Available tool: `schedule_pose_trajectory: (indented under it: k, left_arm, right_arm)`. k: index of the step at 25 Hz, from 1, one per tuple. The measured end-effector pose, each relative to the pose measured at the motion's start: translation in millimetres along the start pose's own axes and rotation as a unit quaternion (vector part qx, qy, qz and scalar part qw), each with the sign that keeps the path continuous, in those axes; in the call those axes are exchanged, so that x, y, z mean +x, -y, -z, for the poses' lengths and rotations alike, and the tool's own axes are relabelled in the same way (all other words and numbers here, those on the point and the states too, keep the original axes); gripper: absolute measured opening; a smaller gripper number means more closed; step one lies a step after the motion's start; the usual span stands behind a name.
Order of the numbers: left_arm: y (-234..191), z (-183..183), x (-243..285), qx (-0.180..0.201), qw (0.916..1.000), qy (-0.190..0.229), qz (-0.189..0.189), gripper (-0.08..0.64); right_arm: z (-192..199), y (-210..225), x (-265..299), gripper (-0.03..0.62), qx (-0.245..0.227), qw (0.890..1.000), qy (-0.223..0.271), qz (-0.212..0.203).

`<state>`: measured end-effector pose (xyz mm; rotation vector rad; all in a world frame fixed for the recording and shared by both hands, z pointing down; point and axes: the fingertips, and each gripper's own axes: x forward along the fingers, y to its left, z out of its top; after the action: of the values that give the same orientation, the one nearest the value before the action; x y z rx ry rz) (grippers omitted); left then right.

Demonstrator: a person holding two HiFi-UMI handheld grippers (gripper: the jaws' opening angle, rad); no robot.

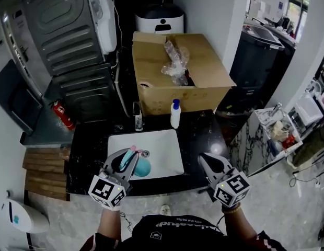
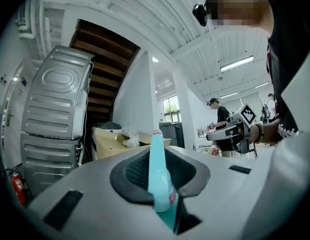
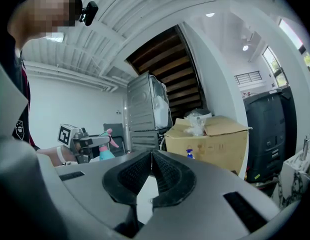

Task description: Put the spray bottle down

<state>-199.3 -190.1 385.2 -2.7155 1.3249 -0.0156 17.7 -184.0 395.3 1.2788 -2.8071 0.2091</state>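
Observation:
A teal spray bottle [image 1: 142, 167] with a pink trigger top is clamped in my left gripper [image 1: 132, 157], hanging over the left part of the white sink [image 1: 162, 145]. In the left gripper view the bottle [image 2: 158, 171] stands upright between the dark pads, neck sticking up past the tips of the left gripper [image 2: 157, 156]. My right gripper [image 1: 203, 158] hovers over the black counter [image 1: 204, 135] to the right of the sink. In its own view the right gripper [image 3: 151, 154] has its tips touching and holds nothing. The bottle [image 3: 106, 153] also shows there, far left.
A white soap bottle [image 1: 175, 114] with a blue cap and a faucet [image 1: 137, 116] stand behind the sink. A large cardboard box [image 1: 177, 75] sits beyond them. Grey stacked machines [image 1: 68, 41] and a red fire extinguisher [image 1: 62, 115] are at the left. A cluttered marble table [image 1: 272, 129] is right.

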Motion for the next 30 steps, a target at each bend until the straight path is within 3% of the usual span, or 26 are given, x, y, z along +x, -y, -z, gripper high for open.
schedule_pose_trajectory:
  k: [10,18,30]
  left_arm:
    - [-19.9,5.9,56.6,-0.010,0.9992,0.013,0.036,0.072]
    - [9.4,25.2,134.6,-0.034,0.9974,-0.009,0.062,0.072]
    - [79.7,91.5,285.0,-0.025,0.9897,-0.053,0.131,0.072]
  right_arm:
    - [-6.0,33.4,28.3,0.040,-0.001,1.000,0.008,0.026]
    - [-8.3,99.5,18.0,0.040,0.013,0.999,0.009,0.031]
    - [-8.0,187.3,-14.8,0.040,0.032,0.998,0.015,0.052]
